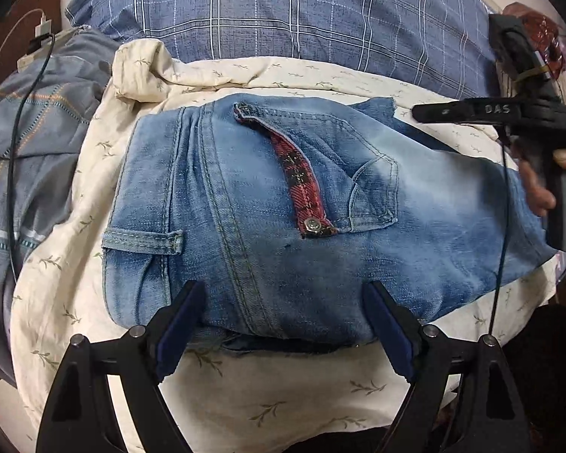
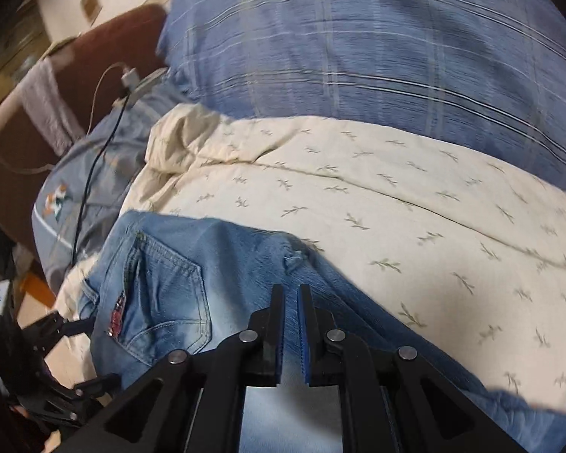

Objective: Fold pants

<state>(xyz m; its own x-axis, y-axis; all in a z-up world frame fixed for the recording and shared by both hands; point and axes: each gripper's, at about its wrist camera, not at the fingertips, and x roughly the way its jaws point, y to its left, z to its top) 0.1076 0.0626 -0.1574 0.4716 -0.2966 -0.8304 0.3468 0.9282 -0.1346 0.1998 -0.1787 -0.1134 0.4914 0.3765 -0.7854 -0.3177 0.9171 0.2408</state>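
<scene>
- On the cream sheet (image 1: 245,75): jeans (image 1: 283,207) folded into a compact bundle, back pocket (image 1: 373,188) and red plaid strap (image 1: 302,181) facing up.
- Left gripper (image 1: 283,302): jaws spread wide over the bundle's near edge, gripping nothing.
- Right gripper (image 2: 290,302): jaws a narrow slit apart above the denim, nothing seen pinched between them.
- Behind: blue plaid pillow (image 1: 283,19); cable (image 1: 15,151) on the left.

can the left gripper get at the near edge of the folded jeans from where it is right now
Probably yes. The left gripper is open, its fingers straddling the near edge of the folded jeans with nothing between. The right gripper is off at the far right.
</scene>
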